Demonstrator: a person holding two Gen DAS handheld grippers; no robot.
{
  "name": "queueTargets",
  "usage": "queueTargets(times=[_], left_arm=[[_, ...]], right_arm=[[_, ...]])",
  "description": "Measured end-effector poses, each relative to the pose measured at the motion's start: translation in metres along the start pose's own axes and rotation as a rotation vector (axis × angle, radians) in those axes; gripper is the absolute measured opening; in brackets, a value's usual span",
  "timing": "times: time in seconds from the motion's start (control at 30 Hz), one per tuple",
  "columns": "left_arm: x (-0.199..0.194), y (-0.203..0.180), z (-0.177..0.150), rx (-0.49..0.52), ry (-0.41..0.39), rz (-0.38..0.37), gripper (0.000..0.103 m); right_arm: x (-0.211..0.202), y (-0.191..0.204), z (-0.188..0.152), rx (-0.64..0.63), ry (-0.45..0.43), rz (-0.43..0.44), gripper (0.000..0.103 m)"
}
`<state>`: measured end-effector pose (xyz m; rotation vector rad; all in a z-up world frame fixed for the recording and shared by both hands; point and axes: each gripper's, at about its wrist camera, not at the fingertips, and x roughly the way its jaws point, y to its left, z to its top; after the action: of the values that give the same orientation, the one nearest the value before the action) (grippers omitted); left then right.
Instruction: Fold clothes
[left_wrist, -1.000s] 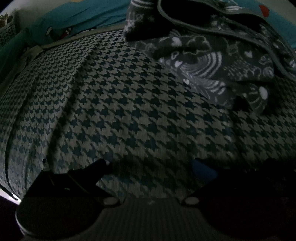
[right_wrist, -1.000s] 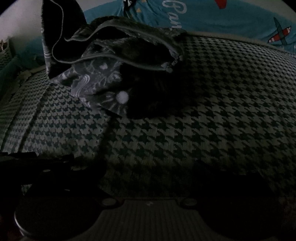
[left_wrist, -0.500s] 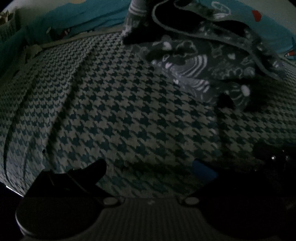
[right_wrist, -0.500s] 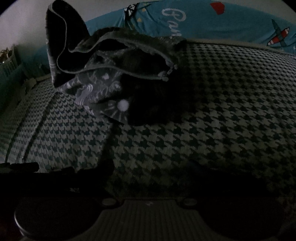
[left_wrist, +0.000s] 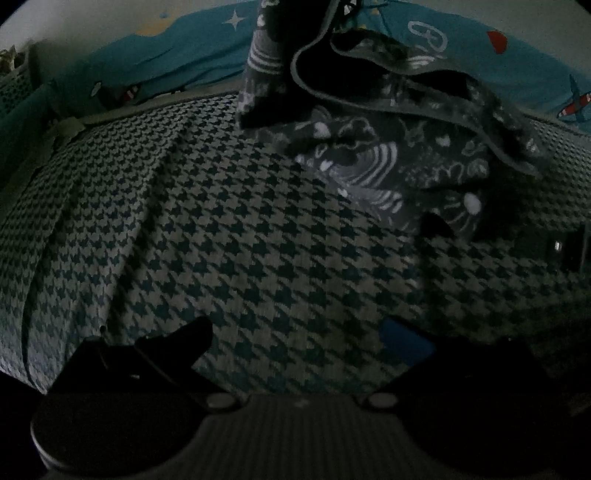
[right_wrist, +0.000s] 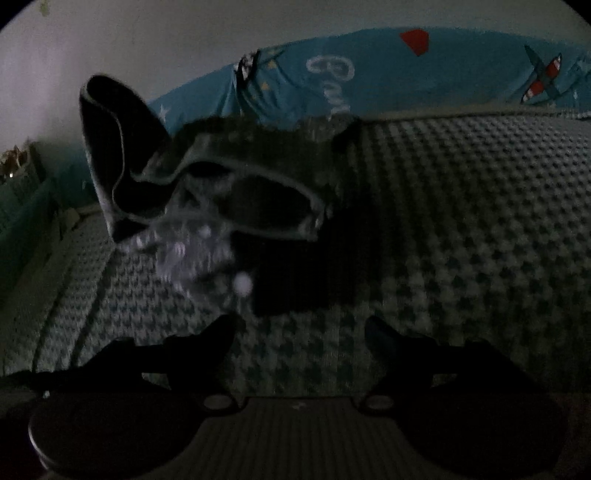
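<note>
The dark printed garment (left_wrist: 388, 155) looks soft, light and floppy (crumpled on the houndstooth cover (left_wrist: 221, 240)). Its pale-piped hem (right_wrist: 258, 173) seems the best hold. The left gripper (left_wrist: 295, 336) gapes empty; the right gripper (right_wrist: 301, 332) is closing on nothing.

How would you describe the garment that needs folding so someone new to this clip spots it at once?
Start at the houndstooth-patterned bedspread that fills both views, with a teal printed sheet behind it. On the bedspread's far part lies a crumpled dark grey garment. Its white doodle print and pale piped edge set it apart from the regular check around it.
</note>
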<state>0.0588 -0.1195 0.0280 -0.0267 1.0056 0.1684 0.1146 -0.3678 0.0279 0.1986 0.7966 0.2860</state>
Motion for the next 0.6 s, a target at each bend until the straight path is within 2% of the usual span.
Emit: queueTargets(times=[0.37, 0.47, 0.6], left_arm=[[0.006, 0.016, 0.004, -0.046, 0.019, -0.005, 0.103], [0.008, 0.019, 0.005, -0.056, 0.024, -0.006, 0.103], [0.011, 0.019, 0.006, -0.057, 0.029, -0.007, 0.103]], right_arm=[[0.012, 0.007, 0.039, -0.022, -0.074, 0.043, 0.09], [0.02, 0.015, 0.047, -0.051, -0.076, 0.068, 0.093], [0.035, 0.02, 0.056, -0.028, -0.075, 0.054, 0.096]])
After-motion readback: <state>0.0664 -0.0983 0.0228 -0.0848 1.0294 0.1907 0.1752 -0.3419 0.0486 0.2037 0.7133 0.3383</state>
